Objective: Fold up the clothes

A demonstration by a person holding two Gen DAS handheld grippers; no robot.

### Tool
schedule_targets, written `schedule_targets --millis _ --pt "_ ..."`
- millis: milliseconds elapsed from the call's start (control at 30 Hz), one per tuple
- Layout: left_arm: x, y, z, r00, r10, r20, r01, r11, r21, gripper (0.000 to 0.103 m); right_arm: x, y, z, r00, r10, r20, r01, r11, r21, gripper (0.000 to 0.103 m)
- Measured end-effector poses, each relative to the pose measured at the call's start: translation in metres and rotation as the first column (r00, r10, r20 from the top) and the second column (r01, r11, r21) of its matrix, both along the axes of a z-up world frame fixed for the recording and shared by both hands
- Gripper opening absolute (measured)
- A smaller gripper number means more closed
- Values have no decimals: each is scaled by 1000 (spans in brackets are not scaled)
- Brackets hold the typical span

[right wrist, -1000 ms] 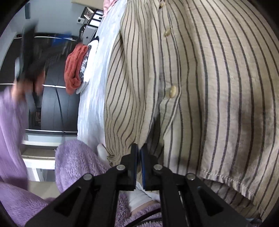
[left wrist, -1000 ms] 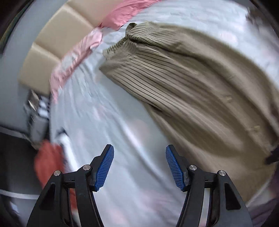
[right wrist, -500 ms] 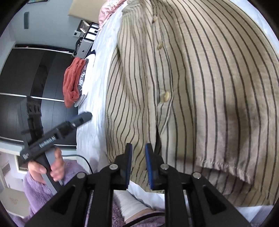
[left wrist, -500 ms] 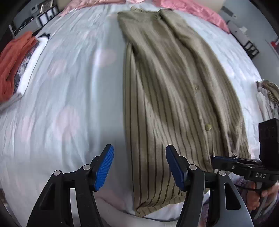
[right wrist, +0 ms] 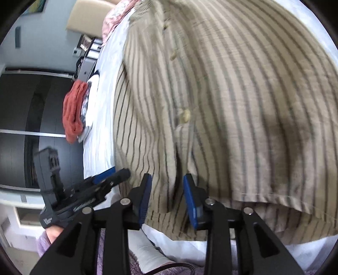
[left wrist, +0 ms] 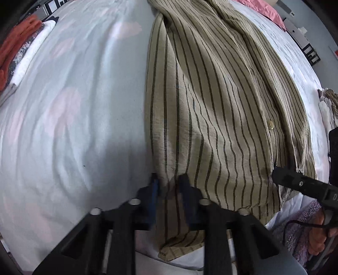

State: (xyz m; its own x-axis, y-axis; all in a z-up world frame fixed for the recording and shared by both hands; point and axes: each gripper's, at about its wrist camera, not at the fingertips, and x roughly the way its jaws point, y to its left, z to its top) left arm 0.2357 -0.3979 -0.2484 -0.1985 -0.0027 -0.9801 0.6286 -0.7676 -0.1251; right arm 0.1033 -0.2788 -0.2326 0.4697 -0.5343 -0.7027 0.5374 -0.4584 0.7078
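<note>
A beige shirt with dark stripes (left wrist: pixel 221 105) lies buttoned and lengthwise on the pale bed sheet (left wrist: pixel 74 105), hem toward me. My left gripper (left wrist: pixel 169 184) is shut on the shirt's left hem edge, with fabric bunched between its pads. In the right wrist view the shirt (right wrist: pixel 243 95) fills the frame. My right gripper (right wrist: pixel 166 190) stands open over the hem near the button placket, cloth lying between its blue pads (right wrist: pixel 191 209). The left gripper (right wrist: pixel 118 175) shows at the shirt's left edge, and the right gripper's tip (left wrist: pixel 278 173) near the right hem.
A stack of folded clothes with an orange piece on top (left wrist: pixel 14 48) sits at the bed's left edge. Pink pillows (left wrist: pixel 264 8) lie at the head. More folded cloth (left wrist: pixel 327 110) is at the right. A purple fleece sleeve (left wrist: pixel 295 232) is near the bed's front edge.
My left gripper came down to the shirt's left hem and closed on it. My right gripper went from shut to open at the hem.
</note>
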Motion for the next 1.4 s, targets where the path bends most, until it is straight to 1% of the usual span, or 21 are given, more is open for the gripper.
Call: schedule_targets --millis 67,100,167,200,300,367,400,433,500,633,700,733,767,867,900,967,1033,1100,1167,1300,1400 --pt "3 1 1 1000 7 -21 -7 1000 26 5 8 -7 3 999 29 -31 -29 1000 -3 7" --pt "7 0 6 998 21 -55 -18 998 53 3 11 -9 5 998 38 -42 -39 999 -6 4" --pt "21 -6 18 982 82 -169 -54 985 166 2 13 -6 11 999 30 -41 -32 998 -46 2" --pt "30 -10 24 967 120 -226 -66 970 232 2 12 -3 14 999 21 -30 -23 997 -73 1" --pt "53 -16 31 938 200 -283 -100 938 331 2 7 8 22 1000 0 31 5 988 -157 1" --pt "66 -20 22 938 258 -230 -153 907 393 2 5 15 27 997 -12 73 27 977 -211 1" --pt "66 -25 17 945 270 -187 -180 901 395 2 3 18 28 996 -17 88 36 973 -227 1" --pt "66 -24 9 953 273 -132 -205 900 384 2 3 19 26 995 -21 93 40 975 -217 1" --pt "59 -23 -7 970 245 -1 -230 914 335 2 3 17 19 994 -19 110 39 983 -179 1" --pt "49 -18 -15 968 234 89 -250 929 273 2 6 11 8 997 5 82 2 996 -90 1" --pt "45 -15 -19 964 230 132 -257 936 242 2 6 12 8 998 6 68 -1 997 -76 6" --pt "46 -15 -14 963 239 127 -262 939 223 2 7 13 10 999 -3 47 6 997 -72 6" --pt "45 -15 -6 966 244 89 -257 943 210 2 7 15 13 999 -12 29 14 997 -71 7" --pt "42 -14 18 967 252 -33 -243 955 173 4 4 20 19 999 -41 -4 40 995 -86 16" --pt "41 -14 26 965 253 -74 -239 958 160 4 4 17 20 999 -34 -18 33 996 -84 16" --pt "33 -15 37 963 242 -118 -228 966 120 4 4 11 22 999 -21 -47 17 997 -81 16" --pt "21 -16 44 966 212 -147 -202 976 81 4 4 5 23 997 -8 -75 2 997 -77 16" --pt "7 -19 50 969 179 -170 -173 984 51 4 4 -1 25 995 2 -102 -10 997 -75 24" --pt "-11 -26 54 972 149 -182 -145 989 38 4 -1 -12 28 992 2 -127 -12 997 -72 27" --pt "-34 -53 57 972 84 -217 -85 996 7 4 -21 -50 39 982 22 -187 -33 998 -55 27" --pt "-56 -73 53 967 37 -252 -43 999 -17 5 -41 -80 49 975 21 -221 -38 996 -76 27"
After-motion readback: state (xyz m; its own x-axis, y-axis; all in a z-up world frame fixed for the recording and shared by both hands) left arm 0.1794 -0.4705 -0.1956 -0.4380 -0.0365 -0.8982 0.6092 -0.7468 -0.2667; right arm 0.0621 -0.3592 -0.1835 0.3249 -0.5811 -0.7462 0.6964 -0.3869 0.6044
